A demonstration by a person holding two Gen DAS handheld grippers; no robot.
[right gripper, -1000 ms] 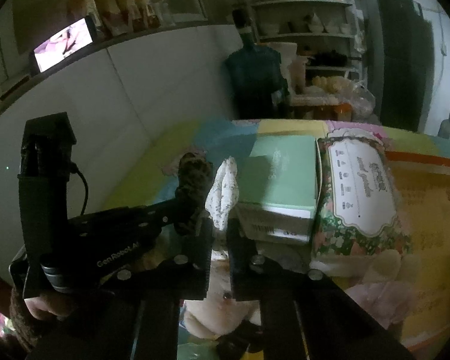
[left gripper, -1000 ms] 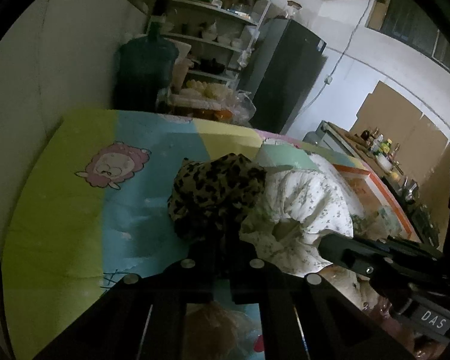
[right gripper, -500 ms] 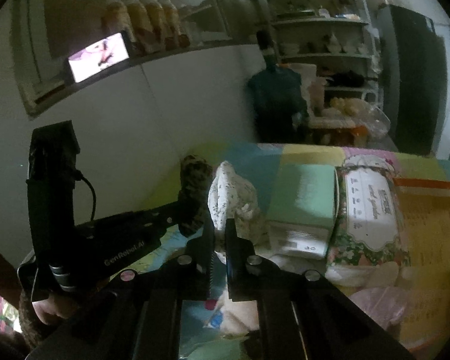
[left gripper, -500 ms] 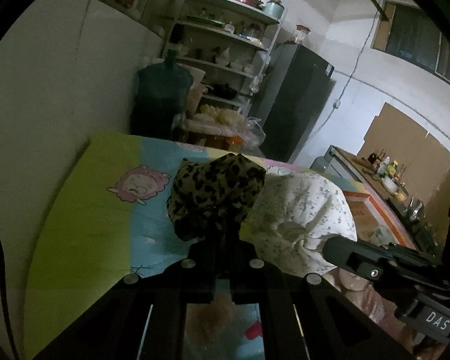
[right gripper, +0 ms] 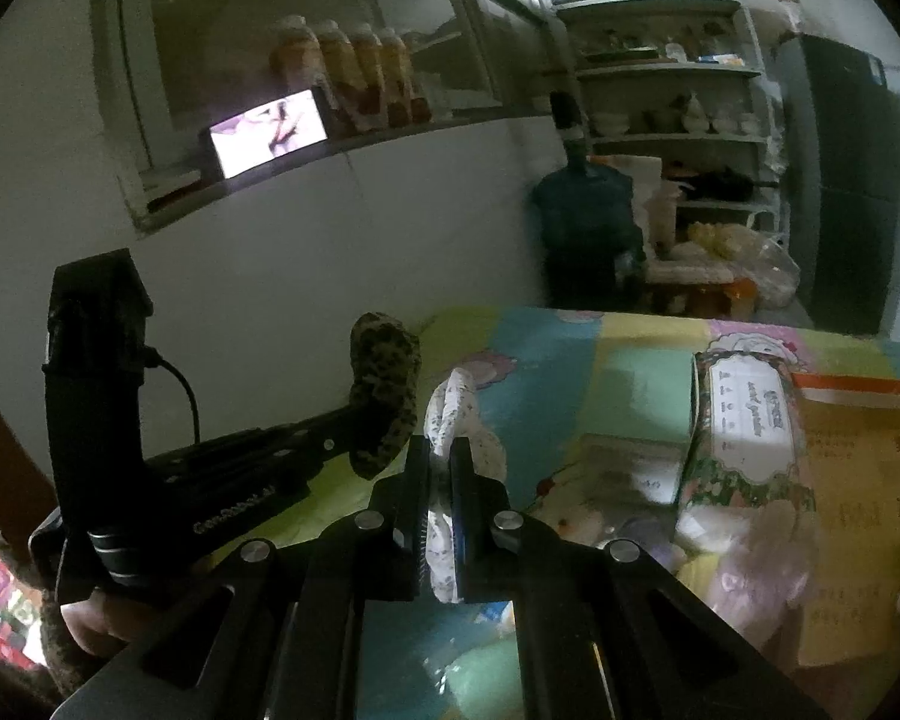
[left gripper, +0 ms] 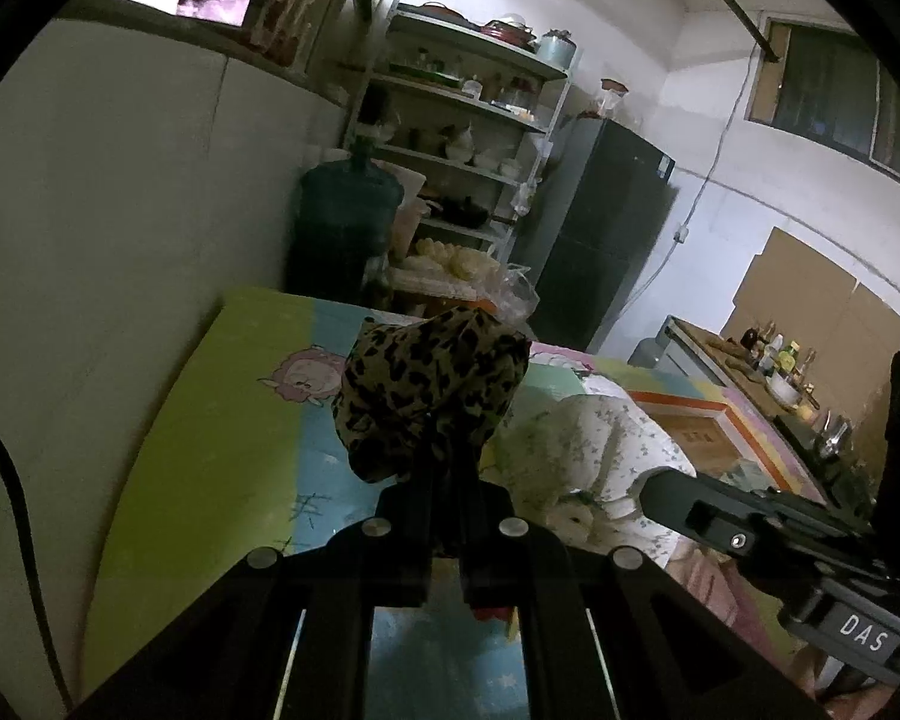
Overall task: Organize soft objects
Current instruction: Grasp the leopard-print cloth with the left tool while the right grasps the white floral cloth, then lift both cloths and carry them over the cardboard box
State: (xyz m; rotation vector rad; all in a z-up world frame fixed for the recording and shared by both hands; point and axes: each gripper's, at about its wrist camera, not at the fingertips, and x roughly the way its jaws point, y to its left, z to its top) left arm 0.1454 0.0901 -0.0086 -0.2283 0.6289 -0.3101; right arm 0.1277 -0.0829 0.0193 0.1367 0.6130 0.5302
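Above the near part of the cartoon-printed mat (left gripper: 222,456), the left gripper (left gripper: 447,480) is clenching a bunched leopard-print cloth (left gripper: 426,390), its jaws pressed together on the fabric's lower end; the bundle is bulging upward past the fingertips, clear of the mat. Just beside it, the right gripper (right gripper: 441,474) is pinching a white floral cloth (right gripper: 456,414), jaws closed tight on a fold, with a twisted end poking up above the tips and the rest drooping below them. In the right wrist view the leopard-print cloth (right gripper: 384,396) is hanging at the end of the left gripper (right gripper: 354,450), close to the floral piece but not clearly touching it. A hand (right gripper: 99,618) is gripping the left tool's handle at lower left.

Outward on the mat (right gripper: 540,360): a floral-patterned box (right gripper: 744,426) is lying toward the right side, with pale soft items bunched against its near end. From the left wrist view the white floral cloth (left gripper: 594,450) is spreading wide behind the right gripper's body (left gripper: 768,534).

Beyond the mat's far edge, a dark water jug (left gripper: 345,228), a shelf rack (left gripper: 468,120) loaded with crockery, and a dark refrigerator (left gripper: 600,234) are standing against the wall. A lit phone screen (right gripper: 267,132) is resting on a ledge up left.
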